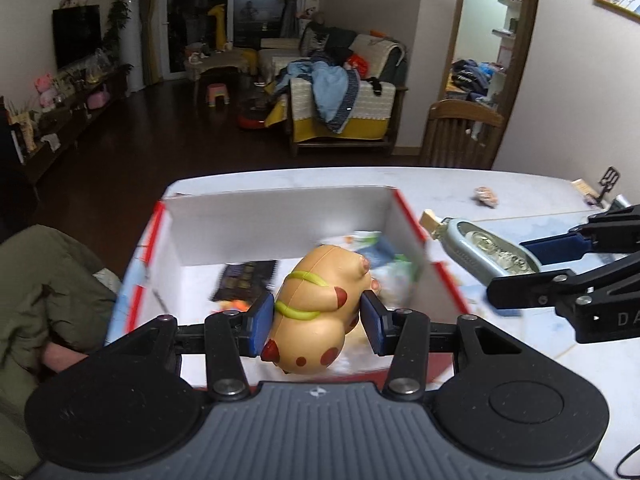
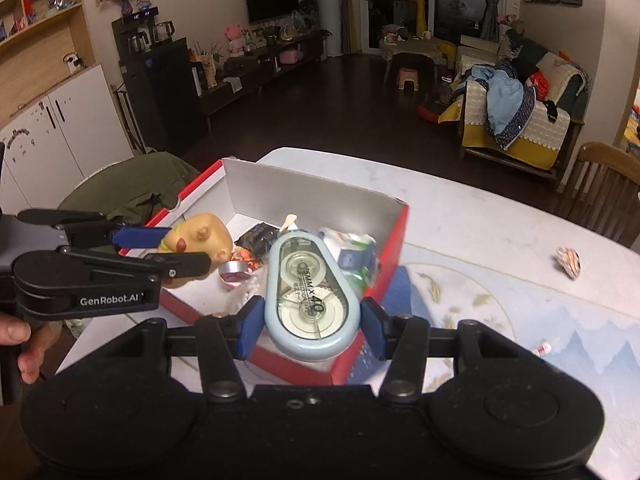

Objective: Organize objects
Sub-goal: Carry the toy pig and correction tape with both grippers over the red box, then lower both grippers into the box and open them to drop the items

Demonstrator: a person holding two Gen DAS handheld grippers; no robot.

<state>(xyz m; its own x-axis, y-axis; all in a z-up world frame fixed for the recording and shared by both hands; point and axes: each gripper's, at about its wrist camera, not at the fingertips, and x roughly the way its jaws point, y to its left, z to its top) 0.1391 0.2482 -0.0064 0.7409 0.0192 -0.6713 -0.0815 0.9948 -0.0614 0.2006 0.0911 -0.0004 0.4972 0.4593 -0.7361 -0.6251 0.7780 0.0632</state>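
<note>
My left gripper (image 1: 318, 322) is shut on a tan squishy animal toy (image 1: 320, 304) with red spots and a green strap, held above the open red-and-white box (image 1: 280, 216). In the right wrist view the toy (image 2: 200, 236) and left gripper (image 2: 176, 248) hang over the box's left side. My right gripper (image 2: 310, 328) is shut on a light-blue correction tape dispenser (image 2: 308, 292), held over the box's near right corner (image 2: 394, 240). It also shows in the left wrist view (image 1: 488, 252), just right of the box.
Inside the box lie a dark packet (image 2: 258, 238), a blue-green tissue pack (image 2: 354, 258) and a small round tin (image 2: 234, 270). A crumpled wrapper (image 2: 570, 262) and small scraps lie on the patterned table mat (image 2: 520, 312). A wooden chair (image 2: 604, 188) stands behind the table.
</note>
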